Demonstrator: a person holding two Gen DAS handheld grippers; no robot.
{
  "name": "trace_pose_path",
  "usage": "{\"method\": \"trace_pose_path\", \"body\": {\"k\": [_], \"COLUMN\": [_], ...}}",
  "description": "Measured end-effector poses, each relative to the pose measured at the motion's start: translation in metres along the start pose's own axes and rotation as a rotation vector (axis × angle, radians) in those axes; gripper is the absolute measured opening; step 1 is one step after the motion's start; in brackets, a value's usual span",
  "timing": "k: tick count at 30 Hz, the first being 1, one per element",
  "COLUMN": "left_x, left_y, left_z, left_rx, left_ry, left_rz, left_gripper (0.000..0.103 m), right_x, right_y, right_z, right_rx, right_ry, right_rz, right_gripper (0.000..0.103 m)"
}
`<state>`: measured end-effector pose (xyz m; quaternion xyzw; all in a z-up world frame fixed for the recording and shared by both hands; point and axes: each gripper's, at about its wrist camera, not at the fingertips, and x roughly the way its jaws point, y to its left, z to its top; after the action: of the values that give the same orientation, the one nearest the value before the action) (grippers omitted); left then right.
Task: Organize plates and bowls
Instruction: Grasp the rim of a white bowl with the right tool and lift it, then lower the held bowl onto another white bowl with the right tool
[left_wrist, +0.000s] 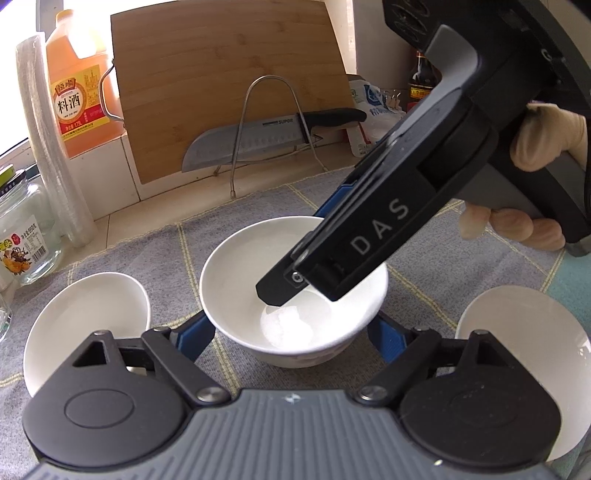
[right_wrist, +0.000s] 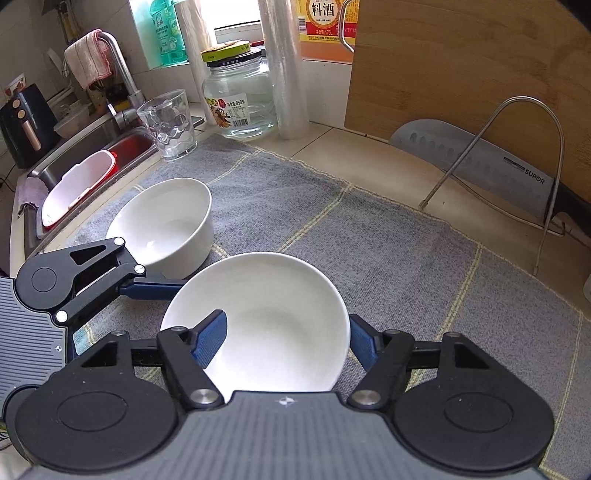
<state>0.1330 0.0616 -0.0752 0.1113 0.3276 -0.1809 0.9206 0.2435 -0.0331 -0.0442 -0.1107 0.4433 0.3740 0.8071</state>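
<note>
The bench (right_wrist: 351, 155) in front of me is covered by a grey checked cloth (right_wrist: 369, 240), and everything I am meant to sort lies on that cloth, ahead of a chopping board (left_wrist: 221, 85) that leans at the back. Judging by how things lie, the job has hardly begun. Nothing is stacked, and each white piece sits alone with cloth showing between it and the next. The middle bowl (left_wrist: 236, 280) stands upright between the fingers of my left gripper (left_wrist: 291, 325). Those fingers are spread wide, one close against each outer side of the bowl, but I cannot tell whether they press on it. My right gripper (right_wrist: 287, 321) comes down into the same bowl from above. One finger (right_wrist: 212, 332) is inside it, the other is outside its wall, and they are closed as far as they go, so I judge this to be a pinch on the rim. A second bowl (left_wrist: 85, 321) sits just outside my left gripper's left finger, empty and apart from the first. A third white dish (left_wrist: 517, 350) lies outside the left gripper's right finger, but it is cut off by the gripper body, so I cannot say whether it is a bowl or a plate. What is left, as I read it, is all the gathering: nesting the bowls into one pile and finding a place for any plates. No definite plate shows in either view.
</note>
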Motion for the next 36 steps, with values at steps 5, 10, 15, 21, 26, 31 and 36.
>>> {"method": "trace_pose_path", "body": {"k": [5, 10, 15, 21, 26, 31, 36], "left_x": [0.001, 0.000, -0.009, -0.027, -0.042, -0.057, -0.069], "left_y": [0.001, 0.000, -0.002, -0.008, -0.015, -0.023, -0.035], "left_z": [0.001, 0.004, 0.008, 0.016, 0.020, 0.021, 0.015], "left_rx": [0.002, 0.009, 0.025, 0.038, 0.043, 0.040, 0.044], "left_ry": [0.007, 0.014, 0.007, -0.015, -0.027, -0.035, -0.036], "left_rz": [-0.004, -0.010, -0.017, -0.030, -0.043, -0.057, -0.076], "left_gripper": [0.089, 0.089, 0.089, 0.089, 0.089, 0.089, 0.089], "right_x": [0.000, -0.002, -0.013, -0.038, -0.058, -0.077, -0.091], "right_y": [-0.003, -0.005, -0.003, 0.003, 0.008, 0.016, 0.025], "right_z": [0.001, 0.000, 0.000, -0.001, -0.005, -0.013, -0.027], "right_rx": [0.016, 0.041, 0.049, 0.049, 0.048, 0.044, 0.042], "right_ry": [0.004, 0.009, -0.003, -0.031, -0.053, -0.074, -0.077], "right_rz": [0.011, 0.021, 0.025, 0.029, 0.027, 0.024, 0.013], "right_gripper": [0.074, 0.074, 0.074, 0.074, 0.074, 0.074, 0.074]}}
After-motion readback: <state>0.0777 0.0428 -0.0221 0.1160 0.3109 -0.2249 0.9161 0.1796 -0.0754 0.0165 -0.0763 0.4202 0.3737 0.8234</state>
